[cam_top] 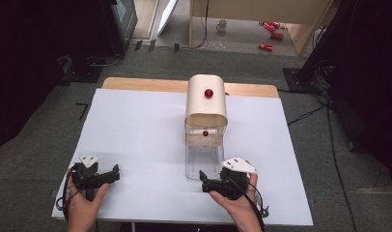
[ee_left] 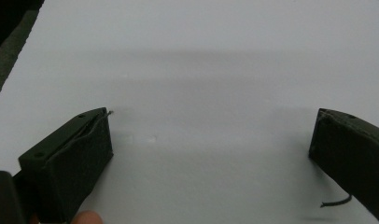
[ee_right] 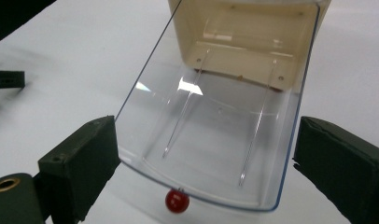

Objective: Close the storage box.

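My left gripper [cam_top: 116,172] was black, with two thick block-shaped jaws, a small screw hole in each, and a grey three-cornered plate on top. My right gripper [cam_top: 202,180] looked the same, with a brass-coloured ring near one jaw. A thin black cable trailed from each. My hands [cam_top: 86,209] and forearms were bare, without sleeves.

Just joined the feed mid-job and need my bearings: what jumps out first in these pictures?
A cream box with a red knob on top stands mid-table on the white sheet. Its clear door lies folded flat toward the person, with its own small red knob at the near edge. The right tongs sit open just before that edge, and the left tongs rest open on bare sheet at the near left.
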`<state>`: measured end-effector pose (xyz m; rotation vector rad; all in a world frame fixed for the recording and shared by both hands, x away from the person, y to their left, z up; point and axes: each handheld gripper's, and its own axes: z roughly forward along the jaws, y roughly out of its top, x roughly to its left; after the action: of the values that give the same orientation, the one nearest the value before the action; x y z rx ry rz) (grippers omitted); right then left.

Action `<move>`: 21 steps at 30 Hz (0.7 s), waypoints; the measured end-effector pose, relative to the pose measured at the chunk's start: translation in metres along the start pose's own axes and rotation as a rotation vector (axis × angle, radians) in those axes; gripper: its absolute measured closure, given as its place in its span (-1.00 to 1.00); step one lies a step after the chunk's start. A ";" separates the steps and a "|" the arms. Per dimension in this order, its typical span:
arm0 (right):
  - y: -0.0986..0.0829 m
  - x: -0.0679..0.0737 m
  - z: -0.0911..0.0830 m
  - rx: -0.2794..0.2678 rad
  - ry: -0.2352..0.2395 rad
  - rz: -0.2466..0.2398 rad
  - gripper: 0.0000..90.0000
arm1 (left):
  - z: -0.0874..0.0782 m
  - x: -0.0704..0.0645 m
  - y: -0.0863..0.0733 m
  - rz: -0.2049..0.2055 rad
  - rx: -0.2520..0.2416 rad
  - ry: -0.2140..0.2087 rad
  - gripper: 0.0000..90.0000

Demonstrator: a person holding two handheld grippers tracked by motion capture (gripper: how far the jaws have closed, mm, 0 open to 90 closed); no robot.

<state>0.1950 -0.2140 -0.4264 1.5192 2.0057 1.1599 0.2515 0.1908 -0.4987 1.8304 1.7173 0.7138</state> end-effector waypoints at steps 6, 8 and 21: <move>-0.015 0.001 -0.008 0.014 -0.025 -0.014 -0.86 | 0.000 0.000 0.000 0.000 0.000 0.000 -1.00; -0.019 -0.001 -0.011 0.015 -0.034 -0.004 -0.86 | 0.000 0.000 0.000 0.000 0.000 0.000 -1.00; -0.047 0.002 -0.014 0.050 -0.054 0.010 -0.85 | 0.000 0.000 0.000 0.000 0.000 0.000 -1.00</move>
<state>0.1554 -0.2216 -0.4543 1.5691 2.0076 1.0689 0.2515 0.1908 -0.4987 1.8304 1.7175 0.7132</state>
